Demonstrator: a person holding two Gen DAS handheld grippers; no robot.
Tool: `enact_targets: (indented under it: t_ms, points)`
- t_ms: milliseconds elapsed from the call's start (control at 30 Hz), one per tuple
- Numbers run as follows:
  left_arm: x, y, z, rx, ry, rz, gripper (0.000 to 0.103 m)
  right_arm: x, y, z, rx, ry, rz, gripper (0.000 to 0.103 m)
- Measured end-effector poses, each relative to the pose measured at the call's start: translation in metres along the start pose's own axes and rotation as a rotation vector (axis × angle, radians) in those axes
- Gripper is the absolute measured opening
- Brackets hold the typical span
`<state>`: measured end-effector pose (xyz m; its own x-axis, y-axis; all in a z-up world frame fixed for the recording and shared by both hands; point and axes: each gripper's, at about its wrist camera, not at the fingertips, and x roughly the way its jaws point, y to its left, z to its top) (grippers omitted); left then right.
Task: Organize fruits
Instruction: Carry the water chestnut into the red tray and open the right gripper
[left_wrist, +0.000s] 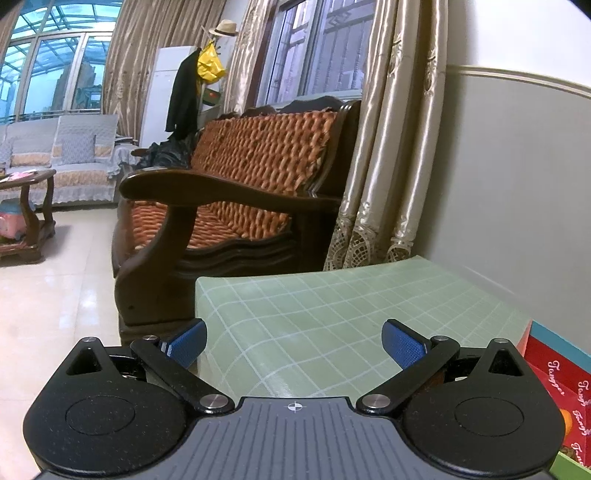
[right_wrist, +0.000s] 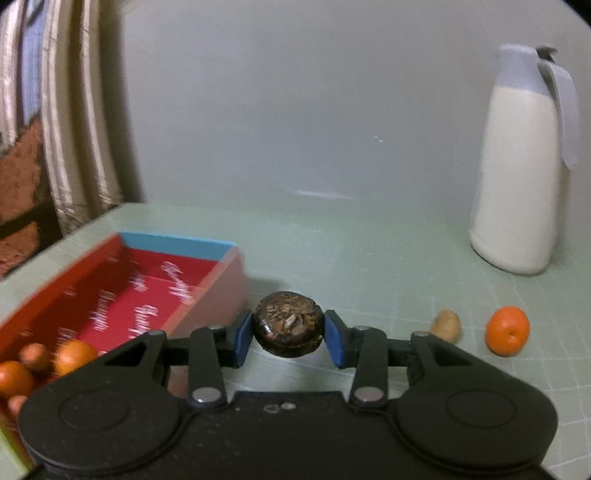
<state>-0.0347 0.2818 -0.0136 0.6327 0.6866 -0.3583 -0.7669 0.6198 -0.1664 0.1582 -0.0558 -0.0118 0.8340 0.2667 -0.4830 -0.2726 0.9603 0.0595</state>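
Note:
My right gripper (right_wrist: 288, 334) is shut on a dark brown round fruit (right_wrist: 288, 323) and holds it above the green mat, just right of the red box (right_wrist: 218, 284). The box holds several orange fruits (right_wrist: 74, 356) at its near end. An orange mandarin (right_wrist: 506, 330) and a small tan fruit (right_wrist: 446, 325) lie on the mat to the right. My left gripper (left_wrist: 293, 345) is open and empty over the mat; the red box's corner (left_wrist: 554, 373) shows at its right.
A tall white jug with a grey lid (right_wrist: 521, 166) stands at the back right by the wall. The green grid mat (left_wrist: 332, 317) ends at a table edge, with a wooden sofa (left_wrist: 236, 192) and curtain (left_wrist: 391, 147) beyond.

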Motion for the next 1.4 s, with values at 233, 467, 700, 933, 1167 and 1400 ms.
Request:
enact_targets:
  t_ms: [233, 467, 700, 933, 1167, 1400]
  points:
    - [0.001, 0.009, 0.002, -0.029, 0.008, 0.010, 0.100, -0.020, 0.034, 0.007, -0.030, -0.018, 0.146, 0.039]
    - [0.002, 0.013, 0.003, -0.038, 0.010, 0.011, 0.100, -0.025, 0.075, -0.005, -0.111, 0.029, 0.234, 0.040]
    - [0.000, 0.011, 0.002, -0.025, 0.010, 0.004, 0.100, -0.031, 0.090, -0.017, -0.136, 0.063, 0.252, 0.040]
    - [-0.001, 0.006, 0.002, -0.010, 0.010, 0.001, 0.100, -0.031, 0.088, -0.018, -0.109, 0.068, 0.267, 0.042]
    - [-0.005, -0.001, 0.000, 0.009, 0.007, -0.011, 0.100, -0.043, 0.082, -0.016, -0.101, 0.034, 0.268, 0.063]
    - [-0.013, -0.018, -0.003, 0.054, -0.009, -0.036, 0.100, -0.063, 0.063, -0.013, -0.079, -0.026, 0.222, 0.079]
